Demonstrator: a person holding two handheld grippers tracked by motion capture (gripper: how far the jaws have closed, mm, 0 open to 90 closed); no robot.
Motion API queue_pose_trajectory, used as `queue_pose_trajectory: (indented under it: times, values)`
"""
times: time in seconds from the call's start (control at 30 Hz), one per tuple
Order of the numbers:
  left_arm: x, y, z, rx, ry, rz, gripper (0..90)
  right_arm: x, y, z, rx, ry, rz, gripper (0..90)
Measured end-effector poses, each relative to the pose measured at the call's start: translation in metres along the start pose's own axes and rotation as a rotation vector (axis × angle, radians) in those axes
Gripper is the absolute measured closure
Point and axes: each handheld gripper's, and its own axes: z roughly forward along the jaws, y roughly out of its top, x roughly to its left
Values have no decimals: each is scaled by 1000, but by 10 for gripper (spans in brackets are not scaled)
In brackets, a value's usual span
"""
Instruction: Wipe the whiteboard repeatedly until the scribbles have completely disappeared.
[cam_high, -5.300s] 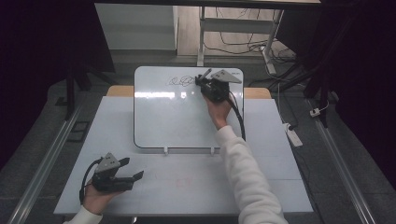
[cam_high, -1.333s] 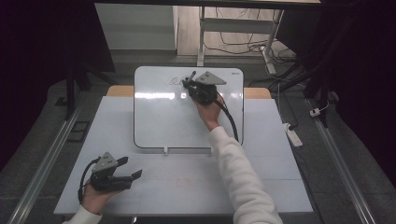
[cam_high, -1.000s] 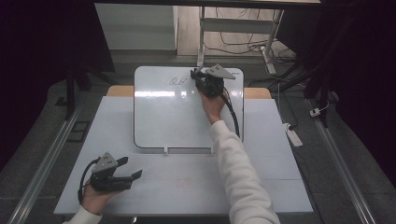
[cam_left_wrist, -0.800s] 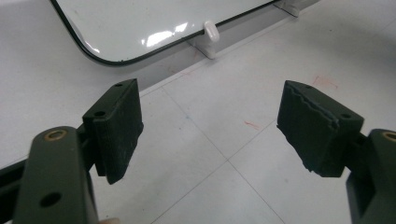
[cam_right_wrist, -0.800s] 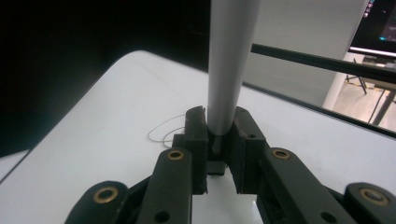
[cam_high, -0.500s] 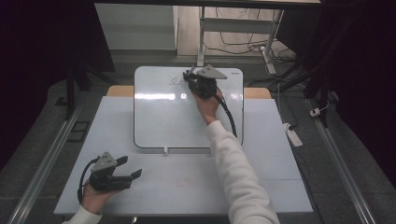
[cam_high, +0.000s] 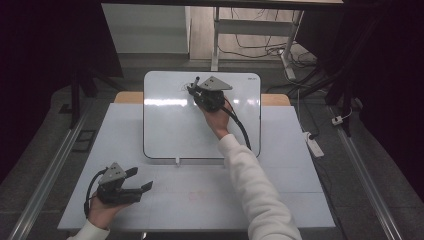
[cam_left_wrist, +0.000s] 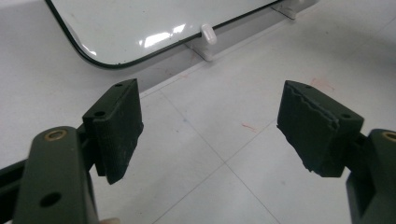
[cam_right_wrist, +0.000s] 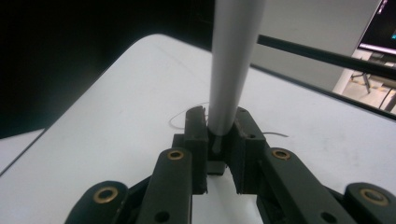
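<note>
A white whiteboard (cam_high: 175, 130) lies on the white table (cam_high: 290, 190). Near the board's top edge my right gripper (cam_high: 195, 88) is shut on a grey marker (cam_right_wrist: 231, 70), which stands up between the pads. In the right gripper view a thin curved line (cam_right_wrist: 175, 120) shows on the board (cam_right_wrist: 116, 116) beside the jaws. My left gripper (cam_high: 141, 179) rests in the person's hand at the table's front left. Its jaws are wide open with nothing between them (cam_left_wrist: 212, 126). The board's lower corner (cam_left_wrist: 140, 23) lies just ahead of them.
A small white clip (cam_high: 177, 161) sticks out at the board's near edge. Faint red marks (cam_left_wrist: 322, 84) stain the table in front of the board. A power strip (cam_high: 312, 145) lies on the floor to the right, and a desk frame (cam_high: 216, 35) stands beyond the table.
My right gripper has slid a little to the left along the top of the whiteboard with the marker in it. The left gripper has stayed in place.
</note>
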Motion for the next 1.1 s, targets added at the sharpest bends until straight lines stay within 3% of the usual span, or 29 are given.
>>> queue_pose_trajectory:
  times: [0.03,0.13,0.2,0.23,0.33,0.37,0.43,0.47,0.53,0.57,0.6,0.7,0.73,0.8,0.87,0.93,0.97,1.03,1.1]
  values:
    - [-1,0,0,-2,0,2,227,-5,1,0,-13,-9,26,785]
    - [-2,0,-3,-9,-1,-1,228,-27,5,-4,-77,-99,131,785]
    - [-1,0,-4,-14,-1,-4,228,-28,7,-3,-82,-115,145,785]
    - [0,0,-4,-14,-1,-6,228,-24,6,-2,-75,-105,122,785]
    - [1,-1,-2,-7,-6,-11,228,-3,4,6,-21,-12,31,785]
    - [1,-1,-1,-5,-9,-12,228,0,4,6,-14,-9,1,785]
    - [-1,-1,-2,-4,-8,-7,228,-8,6,5,-31,-26,23,785]
    - [-1,-1,-2,-7,-7,-8,228,-16,7,3,-49,-71,44,785]
    - [-1,-1,-3,-10,-8,-8,228,-28,8,0,-78,-93,114,785]
    - [-1,-1,-3,-11,-9,-10,228,-27,8,0,-75,-88,122,785]
    - [0,-1,-2,-10,-10,-10,228,-21,8,1,-54,-69,85,785]
    - [0,0,0,-1,-13,-13,227,-3,3,5,5,44,49,785]
    - [0,0,0,0,-15,-9,227,0,2,6,10,50,42,785]
    - [-2,0,0,-1,-15,-7,228,-3,3,7,5,46,45,785]
    - [-2,0,-1,-3,-15,-7,227,-10,6,8,-33,-12,82,785]
    - [-2,0,-2,-6,-13,-9,227,-14,9,9,-61,-37,127,785]
    - [-1,0,-1,-8,-14,-14,227,-11,9,10,-55,-37,121,785]
    - [0,0,-1,-7,-16,-16,228,5,7,16,-14,11,32,785]
    - [0,0,1,-2,-17,-14,227,12,8,18,-2,17,-15,785]
